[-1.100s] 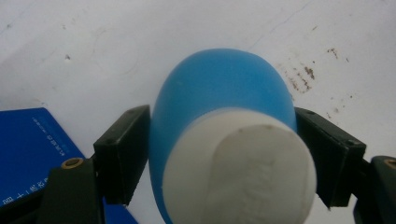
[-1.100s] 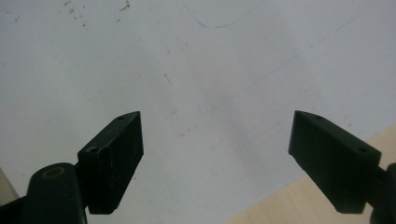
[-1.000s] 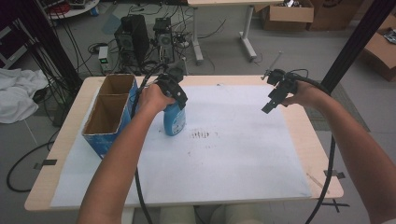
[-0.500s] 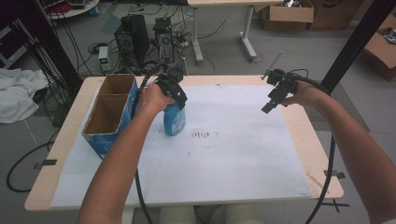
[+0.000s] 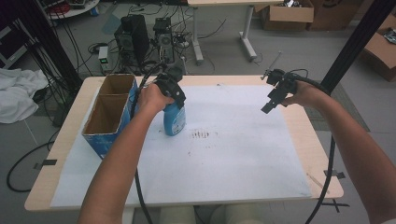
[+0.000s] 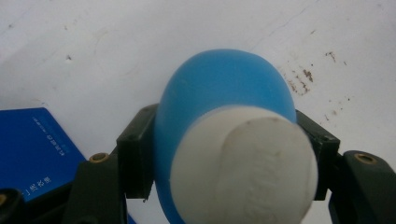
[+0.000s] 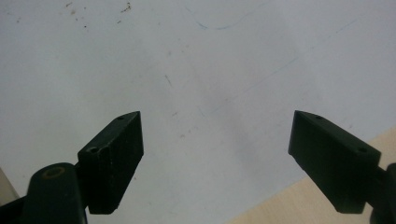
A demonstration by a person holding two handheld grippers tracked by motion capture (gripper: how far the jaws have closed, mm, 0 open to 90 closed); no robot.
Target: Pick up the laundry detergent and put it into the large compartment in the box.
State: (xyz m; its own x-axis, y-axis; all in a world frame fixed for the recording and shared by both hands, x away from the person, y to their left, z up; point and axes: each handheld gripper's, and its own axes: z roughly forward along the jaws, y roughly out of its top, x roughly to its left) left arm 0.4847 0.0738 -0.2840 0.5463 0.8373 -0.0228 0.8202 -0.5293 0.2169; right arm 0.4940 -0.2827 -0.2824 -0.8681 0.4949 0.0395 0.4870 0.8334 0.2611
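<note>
The left gripper [image 6: 224, 154] has just closed its fingers on the blue bottle [image 5: 174, 117] — ready to lift; right gripper [image 7: 217, 158] hangs spread.

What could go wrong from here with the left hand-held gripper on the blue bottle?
1. The left hand-held gripper has just closed on the blue bottle high up by its white cap; the rounded body could slip or swing on lifting.
2. The cardboard box stands close beside it, so a tilted bottle might clip its wall.
3. The right hand-held gripper hangs open, too far off to steady it.
</note>
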